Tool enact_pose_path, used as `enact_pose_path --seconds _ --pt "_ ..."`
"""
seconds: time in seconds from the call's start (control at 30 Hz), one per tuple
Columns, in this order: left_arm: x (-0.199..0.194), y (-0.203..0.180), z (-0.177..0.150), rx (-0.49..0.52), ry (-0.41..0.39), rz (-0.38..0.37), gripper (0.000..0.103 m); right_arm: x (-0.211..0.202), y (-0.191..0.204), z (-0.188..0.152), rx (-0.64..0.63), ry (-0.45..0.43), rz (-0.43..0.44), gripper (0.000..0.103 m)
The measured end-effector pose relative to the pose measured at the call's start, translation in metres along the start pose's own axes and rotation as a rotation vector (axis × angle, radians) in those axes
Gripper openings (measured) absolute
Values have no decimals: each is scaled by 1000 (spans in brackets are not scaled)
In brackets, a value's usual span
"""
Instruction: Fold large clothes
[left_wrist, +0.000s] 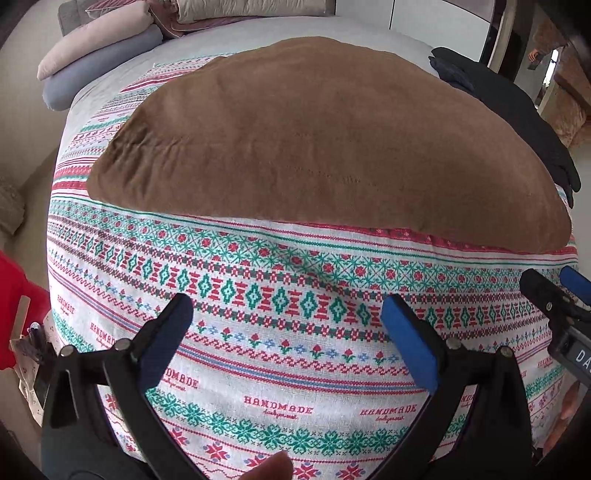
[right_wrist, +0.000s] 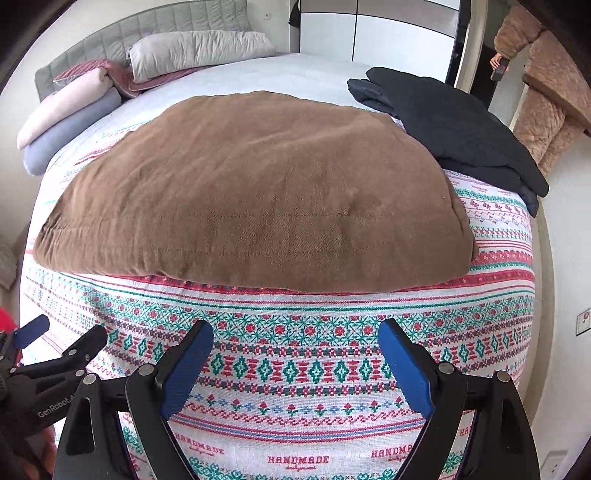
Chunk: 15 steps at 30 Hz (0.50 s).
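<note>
A large brown garment (left_wrist: 314, 136) lies folded into a flat slab on the patterned bedspread (left_wrist: 280, 362); it also shows in the right wrist view (right_wrist: 258, 199). My left gripper (left_wrist: 288, 310) is open and empty, hovering over the bedspread short of the garment's near edge. My right gripper (right_wrist: 295, 339) is open and empty, also short of the near edge. The right gripper shows at the right edge of the left wrist view (left_wrist: 554, 288), and the left gripper at the left edge of the right wrist view (right_wrist: 62, 336).
A dark folded garment (right_wrist: 454, 125) lies on the bed to the right of the brown one. Pillows and rolled blankets (right_wrist: 74, 107) sit at the headboard. A brown quilted item (right_wrist: 546, 107) hangs at far right. A red object (left_wrist: 14, 306) is at left.
</note>
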<state>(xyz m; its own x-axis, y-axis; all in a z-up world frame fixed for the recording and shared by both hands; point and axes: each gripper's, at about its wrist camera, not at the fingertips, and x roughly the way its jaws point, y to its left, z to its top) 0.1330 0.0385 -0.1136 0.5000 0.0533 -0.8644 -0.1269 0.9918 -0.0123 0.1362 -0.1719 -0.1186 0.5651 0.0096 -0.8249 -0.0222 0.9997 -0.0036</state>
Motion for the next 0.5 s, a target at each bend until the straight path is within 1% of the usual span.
enact_pose_path --seconds 0.2,0.3,0.5 --pt "-2 3 5 -8 -22 -38 102 8 5 0 -2 16 -11 92" --pt "-3 4 7 -13 -32 -41 102 11 8 2 -6 18 -18 92" --pt "-2 9 9 -21 -24 -47 102 20 13 5 -9 34 -27 92"
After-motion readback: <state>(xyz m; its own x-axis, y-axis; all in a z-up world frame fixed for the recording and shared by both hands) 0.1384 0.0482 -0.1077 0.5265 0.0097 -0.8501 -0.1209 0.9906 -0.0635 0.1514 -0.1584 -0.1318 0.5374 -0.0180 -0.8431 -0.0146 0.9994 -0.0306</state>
